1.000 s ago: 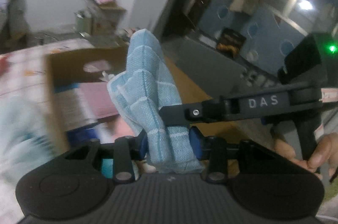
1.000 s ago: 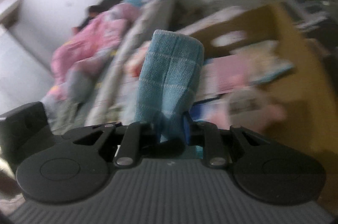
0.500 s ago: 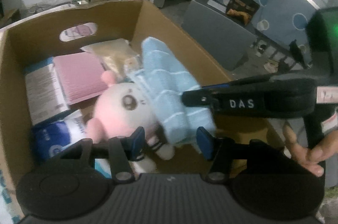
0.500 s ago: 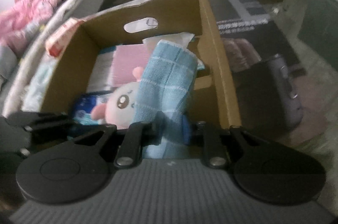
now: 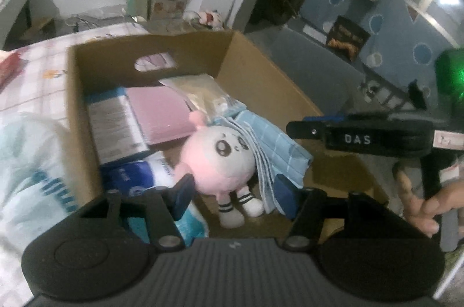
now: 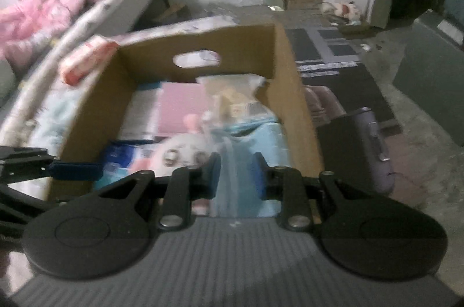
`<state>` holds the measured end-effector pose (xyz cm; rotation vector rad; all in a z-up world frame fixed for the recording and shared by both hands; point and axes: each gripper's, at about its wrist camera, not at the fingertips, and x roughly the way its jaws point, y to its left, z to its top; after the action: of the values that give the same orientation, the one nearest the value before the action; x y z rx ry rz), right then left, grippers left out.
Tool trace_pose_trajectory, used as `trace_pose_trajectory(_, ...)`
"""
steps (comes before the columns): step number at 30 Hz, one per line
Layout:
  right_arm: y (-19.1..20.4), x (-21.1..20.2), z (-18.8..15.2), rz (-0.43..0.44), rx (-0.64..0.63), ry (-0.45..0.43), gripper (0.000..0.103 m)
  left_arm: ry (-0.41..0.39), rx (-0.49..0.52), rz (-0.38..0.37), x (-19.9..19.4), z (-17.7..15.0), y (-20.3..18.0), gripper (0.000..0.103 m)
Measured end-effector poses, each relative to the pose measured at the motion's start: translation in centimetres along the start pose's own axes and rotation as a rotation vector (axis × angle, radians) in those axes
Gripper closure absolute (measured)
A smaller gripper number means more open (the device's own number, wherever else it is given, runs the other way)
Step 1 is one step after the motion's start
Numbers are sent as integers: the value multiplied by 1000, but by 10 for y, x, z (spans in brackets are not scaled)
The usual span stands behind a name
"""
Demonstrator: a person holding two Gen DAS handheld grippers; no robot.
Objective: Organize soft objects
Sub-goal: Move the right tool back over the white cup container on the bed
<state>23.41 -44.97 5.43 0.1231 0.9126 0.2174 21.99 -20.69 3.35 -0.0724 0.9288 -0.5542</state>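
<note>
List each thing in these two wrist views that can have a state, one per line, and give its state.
cardboard box: open-topped, partly filled.
blue towel: folded, lying in the box against the plush toy.
plush toy: in the box, leaning on the towel.
left gripper: open, jaws just widened, gripping nothing.
right gripper: jaws narrow, towel between them; grip unclear through blur.

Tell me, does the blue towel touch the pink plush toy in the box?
Touching. The left wrist view shows the blue towel lying against the pink plush toy, overlapping its side, with no gap.
</note>
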Motion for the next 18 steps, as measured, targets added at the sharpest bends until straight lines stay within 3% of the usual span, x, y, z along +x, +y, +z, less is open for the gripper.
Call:
trace_pose_trajectory(11, 76, -62, -17, 260, 12, -129, 69, -176, -89, 105, -101, -44, 39, 23)
trace_pose_trajectory(14, 105, -67, -23, 338, 4, -138, 62, -218, -116, 157, -124, -64, 52, 20)
trace_pose_trajectory(18, 143, -59, -26, 438, -7, -111, 61, -246, -172, 241, -148, -91, 74, 20)
